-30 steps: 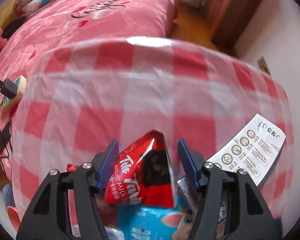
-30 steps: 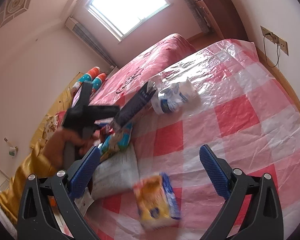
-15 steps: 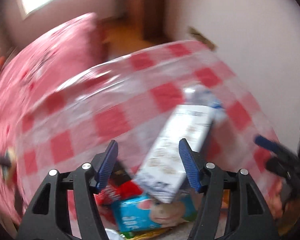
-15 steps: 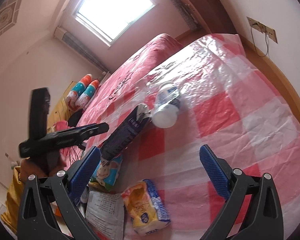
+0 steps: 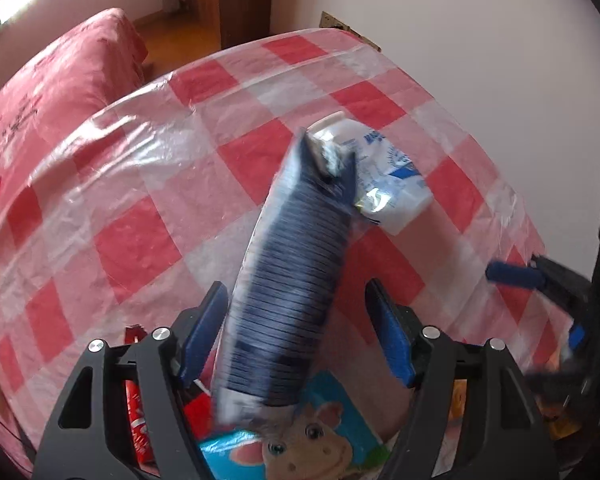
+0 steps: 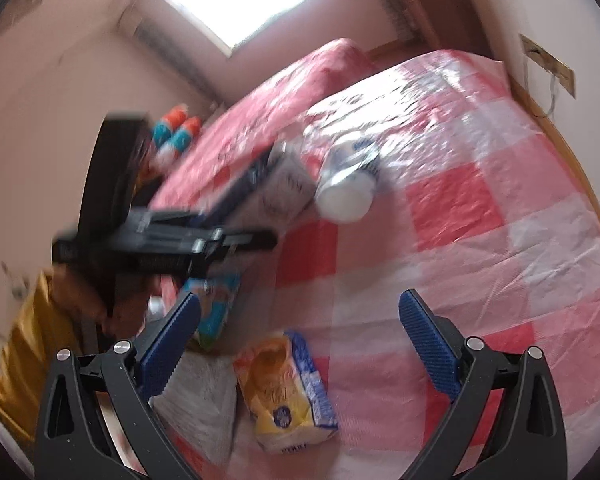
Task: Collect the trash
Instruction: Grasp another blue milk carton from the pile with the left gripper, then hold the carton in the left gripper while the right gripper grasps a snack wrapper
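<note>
Here, the left gripper (image 5: 296, 336) stood with its blue pads spread, a dark striped carton (image 5: 292, 280) blurred between them; whether either pad touched it could not be told. The carton's torn top reached toward a white crumpled cup (image 5: 388, 184) lying on its side near the middle of the checked tablecloth (image 5: 140, 216). Below the carton, at the cloth's near edge, lay a blue wrapper printed with a cartoon animal (image 5: 300, 440), and a red packet (image 5: 140, 420) showed behind the left pad.

The right gripper (image 6: 300, 344) also hung wide apart and empty above the near edge of the cloth. Between its pads lay a yellow-and-blue snack bag (image 6: 288, 392), flat on the cloth, with a pale grey wrapper (image 6: 204, 400) just beside it toward the left. Farther out, the person's hand (image 6: 116, 300) held the other tool over the cartoon wrapper. A red bedspread (image 6: 276, 104) spread beyond the cloth's far edge.
</note>
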Demonstrator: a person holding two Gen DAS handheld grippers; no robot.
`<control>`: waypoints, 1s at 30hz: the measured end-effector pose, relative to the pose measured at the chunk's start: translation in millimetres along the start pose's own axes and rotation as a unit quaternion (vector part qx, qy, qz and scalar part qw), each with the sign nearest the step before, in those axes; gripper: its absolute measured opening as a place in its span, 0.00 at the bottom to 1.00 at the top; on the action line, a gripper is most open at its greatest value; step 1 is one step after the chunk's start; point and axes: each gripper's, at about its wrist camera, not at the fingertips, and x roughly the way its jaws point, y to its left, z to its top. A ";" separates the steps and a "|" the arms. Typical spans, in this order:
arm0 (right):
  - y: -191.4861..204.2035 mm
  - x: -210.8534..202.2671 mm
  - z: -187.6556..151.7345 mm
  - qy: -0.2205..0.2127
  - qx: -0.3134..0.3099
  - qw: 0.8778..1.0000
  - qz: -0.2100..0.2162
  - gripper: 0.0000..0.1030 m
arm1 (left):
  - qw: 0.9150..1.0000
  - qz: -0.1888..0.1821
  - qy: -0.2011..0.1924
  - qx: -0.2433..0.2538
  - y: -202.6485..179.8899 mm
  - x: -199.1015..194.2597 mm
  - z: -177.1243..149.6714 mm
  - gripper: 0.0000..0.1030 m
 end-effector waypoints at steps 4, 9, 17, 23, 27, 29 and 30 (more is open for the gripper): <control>17.7 8.0 -10.9 0.028 -0.050 0.998 -0.019 0.95 | 1.000 0.007 -0.016 -0.022 4.2 2.3 -4.3 0.69; 29.3 11.2 -23.2 0.045 -0.102 0.993 -0.050 0.95 | 0.997 0.037 -0.056 -0.047 7.0 -9.1 -9.8 0.57; 40.2 16.4 -31.3 0.054 -0.142 0.986 -0.064 0.84 | 0.988 0.052 -0.092 -0.116 18.2 -17.8 -20.5 0.37; 47.8 18.2 -43.5 0.049 -0.184 0.976 -0.105 0.74 | 0.980 0.063 -0.120 -0.144 17.6 -28.7 -29.0 0.35; 51.4 20.1 -50.3 0.047 -0.208 0.968 -0.132 0.71 | 0.976 0.075 -0.135 -0.153 14.0 -40.6 -38.2 0.35; 53.7 22.9 -49.3 0.047 -0.218 0.964 -0.142 0.65 | 0.973 0.080 -0.143 -0.160 13.2 -48.9 -45.0 0.34; 54.9 23.4 -50.2 0.046 -0.222 0.964 -0.143 0.61 | 0.973 0.078 -0.146 -0.163 13.3 -51.8 -47.4 0.34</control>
